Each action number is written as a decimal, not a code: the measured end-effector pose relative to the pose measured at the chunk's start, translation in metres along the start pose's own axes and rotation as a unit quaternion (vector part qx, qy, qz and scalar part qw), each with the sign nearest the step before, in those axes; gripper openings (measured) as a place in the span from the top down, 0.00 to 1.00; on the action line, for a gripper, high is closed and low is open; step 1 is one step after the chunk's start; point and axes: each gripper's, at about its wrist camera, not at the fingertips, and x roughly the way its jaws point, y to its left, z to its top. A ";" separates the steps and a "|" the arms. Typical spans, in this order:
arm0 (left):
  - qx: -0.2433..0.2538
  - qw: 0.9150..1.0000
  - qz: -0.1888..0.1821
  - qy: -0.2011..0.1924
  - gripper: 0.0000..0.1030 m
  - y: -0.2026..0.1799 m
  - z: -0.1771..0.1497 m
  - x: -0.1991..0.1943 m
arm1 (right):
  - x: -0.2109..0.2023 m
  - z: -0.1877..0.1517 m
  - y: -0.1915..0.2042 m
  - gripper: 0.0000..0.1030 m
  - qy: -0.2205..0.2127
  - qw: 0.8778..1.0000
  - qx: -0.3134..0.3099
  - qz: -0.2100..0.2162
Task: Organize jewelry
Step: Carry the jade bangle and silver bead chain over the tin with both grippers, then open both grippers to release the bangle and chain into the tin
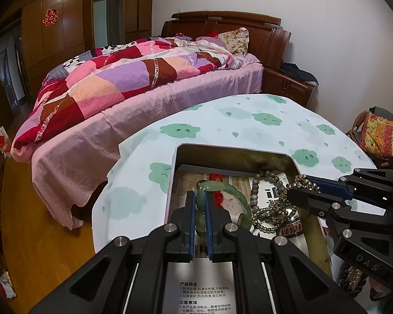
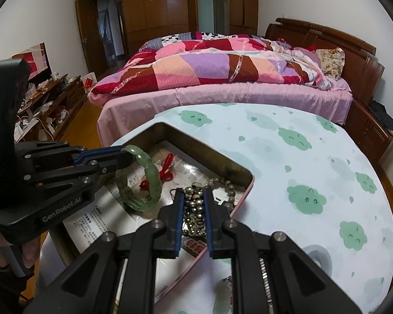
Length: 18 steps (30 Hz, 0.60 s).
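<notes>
Both claws hang over the tin [image 1: 179,154]: left claw [image 1: 199,204] grasping the jade bangle [image 1: 224,188], right claw [image 2: 194,204] clenched on the bead strand [image 2: 194,209].

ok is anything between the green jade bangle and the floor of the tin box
Nothing visible blocks it. The green jade bangle, pinched in the left claw, hangs over printed paper lining the metal tin box; a red knotted cord lies just behind it.

Right tongs [image 2: 194,204] clamped on a tangle of metallic beads [image 2: 195,209] over an open tin [image 2: 209,154] on the cloud-print desk [image 2: 288,162], left tongs [image 2: 123,154] pinching a green jade bangle [image 2: 141,180] upright inside the tin, red knotted cord [image 2: 167,167] beside it
</notes>
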 end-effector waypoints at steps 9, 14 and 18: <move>0.002 1.000 0.002 -0.004 0.94 -0.001 0.000 -0.001 | 0.002 -0.001 0.001 0.84 0.003 1.000 -0.004 -0.001; 0.005 1.000 0.002 -0.003 0.94 -0.002 0.000 -0.001 | 0.005 -0.003 0.000 0.83 0.008 1.000 -0.002 -0.005; 0.006 1.000 0.000 -0.007 0.89 -0.003 0.002 -0.004 | 0.005 -0.005 -0.001 0.78 0.009 1.000 0.000 -0.005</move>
